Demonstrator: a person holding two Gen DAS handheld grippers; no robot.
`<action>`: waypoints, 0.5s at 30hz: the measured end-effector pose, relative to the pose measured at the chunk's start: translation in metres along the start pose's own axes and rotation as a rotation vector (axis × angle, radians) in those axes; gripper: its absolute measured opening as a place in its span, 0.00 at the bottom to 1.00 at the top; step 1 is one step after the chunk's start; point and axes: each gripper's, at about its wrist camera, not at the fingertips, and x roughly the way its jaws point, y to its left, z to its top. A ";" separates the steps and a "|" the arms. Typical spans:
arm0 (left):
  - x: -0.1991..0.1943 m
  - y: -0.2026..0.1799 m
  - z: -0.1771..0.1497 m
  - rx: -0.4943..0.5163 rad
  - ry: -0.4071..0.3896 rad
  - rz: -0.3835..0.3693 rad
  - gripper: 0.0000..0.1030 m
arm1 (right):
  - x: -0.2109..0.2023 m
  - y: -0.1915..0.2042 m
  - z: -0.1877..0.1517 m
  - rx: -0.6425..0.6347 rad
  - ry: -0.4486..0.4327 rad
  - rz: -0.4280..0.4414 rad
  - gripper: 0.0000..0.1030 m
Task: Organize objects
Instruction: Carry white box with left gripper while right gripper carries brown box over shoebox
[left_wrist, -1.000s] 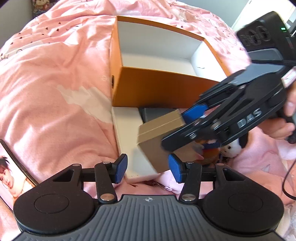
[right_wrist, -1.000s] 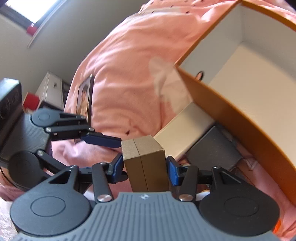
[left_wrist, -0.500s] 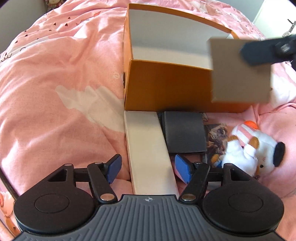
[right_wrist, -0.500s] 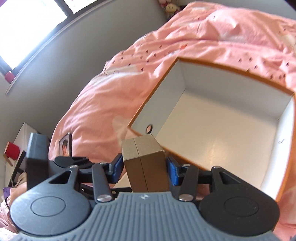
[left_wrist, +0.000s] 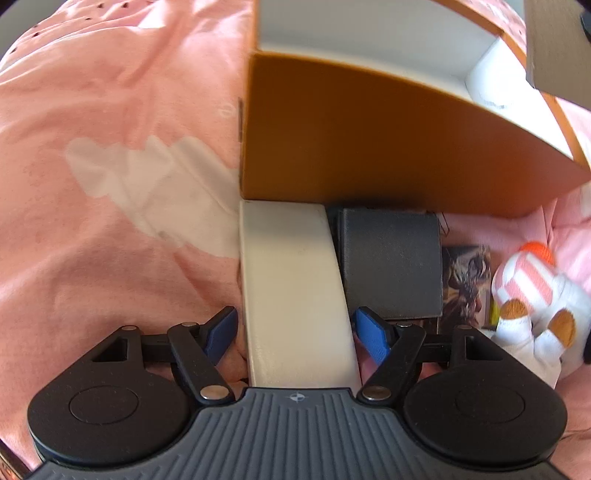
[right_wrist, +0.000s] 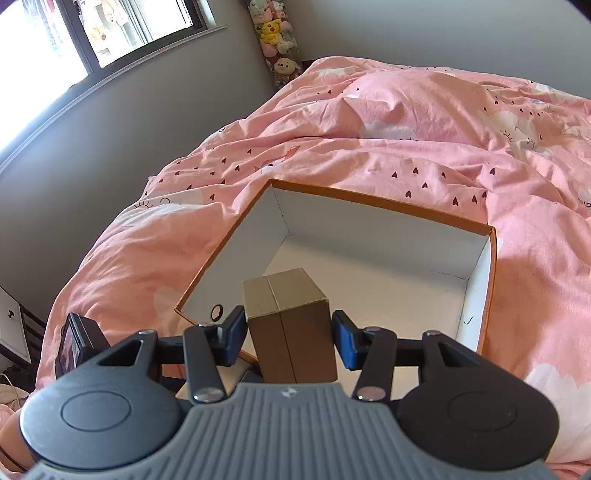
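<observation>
My right gripper (right_wrist: 288, 338) is shut on a small brown cardboard box (right_wrist: 291, 328) and holds it above the near edge of the open orange storage box (right_wrist: 380, 205), whose white inside is bare. The brown box also shows at the top right of the left wrist view (left_wrist: 557, 48). My left gripper (left_wrist: 295, 334) is open, its blue pads either side of a long white box (left_wrist: 291, 280) lying on the bed against the orange box (left_wrist: 369, 140). A dark grey case (left_wrist: 391, 266) lies right of the white box.
A picture card (left_wrist: 467, 284) and a white plush toy with orange stripes (left_wrist: 528, 302) lie right of the grey case. The pink duvet (right_wrist: 406, 122) covers the bed. A framed photo (right_wrist: 72, 350) stands at the left. Wall, window and plush toys lie beyond.
My right gripper has lifted the brown box from beside the white box up over the orange box. My left gripper has moved forward, straddling the white box.
</observation>
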 end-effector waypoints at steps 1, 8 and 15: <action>0.001 -0.001 0.001 0.003 0.008 0.000 0.84 | 0.001 -0.003 -0.001 0.005 0.002 -0.001 0.51; 0.003 0.001 0.008 -0.023 0.037 -0.003 0.68 | 0.010 -0.018 -0.005 0.038 0.005 -0.017 0.51; -0.015 -0.001 -0.008 -0.066 -0.056 0.015 0.67 | 0.013 -0.023 -0.009 0.063 0.005 -0.014 0.50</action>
